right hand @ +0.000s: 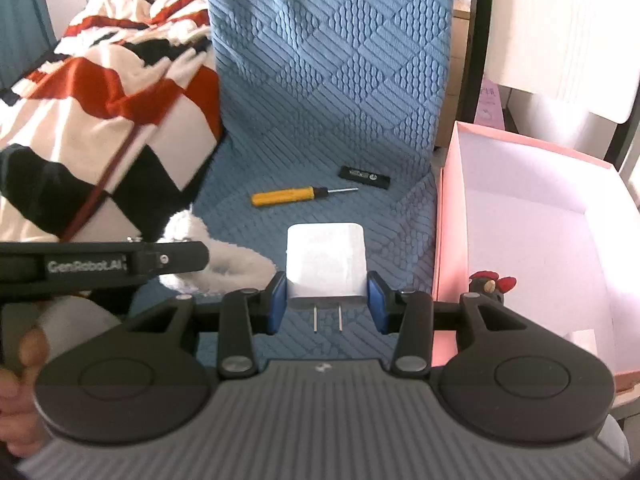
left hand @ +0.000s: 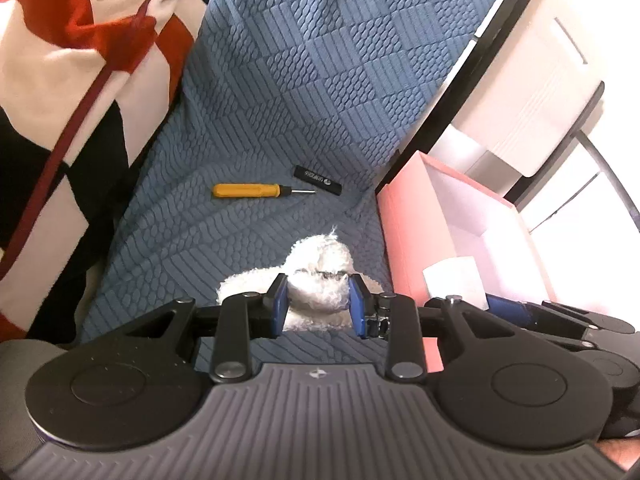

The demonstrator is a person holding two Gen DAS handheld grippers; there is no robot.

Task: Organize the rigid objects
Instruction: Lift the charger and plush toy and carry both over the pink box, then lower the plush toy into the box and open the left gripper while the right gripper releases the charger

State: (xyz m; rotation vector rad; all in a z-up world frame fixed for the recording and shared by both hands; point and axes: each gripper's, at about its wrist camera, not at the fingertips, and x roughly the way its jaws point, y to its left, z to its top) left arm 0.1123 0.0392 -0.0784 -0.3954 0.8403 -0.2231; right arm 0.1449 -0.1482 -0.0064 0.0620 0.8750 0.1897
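Charger block (right hand: 327,266), a white wall plug with two metal prongs pointing back toward the camera, sits pinched between the blue pads of the right claw (right hand: 327,304), lifted clear of the blue quilted bed cover (right hand: 328,92). The left claw (left hand: 318,304) is narrowed around a white fluffy plush toy (left hand: 316,276), though whether its pads truly press the fur cannot be told. Just to the right stands an open pink box (right hand: 448,216) with a white interior, a small red-and-black figurine (right hand: 490,284) at its near wall. To finish this step well, the right claw should probably carry the plug over the pink wall before releasing, keeping it level so the prongs do not catch the rim. Farther off, a yellow-handled screwdriver (right hand: 288,196) and a black USB stick (right hand: 364,176) lie on the cover, near each other but apart. A red, white and black blanket (right hand: 100,92) is heaped on the left, and white furniture (left hand: 532,92) stands beyond the box.
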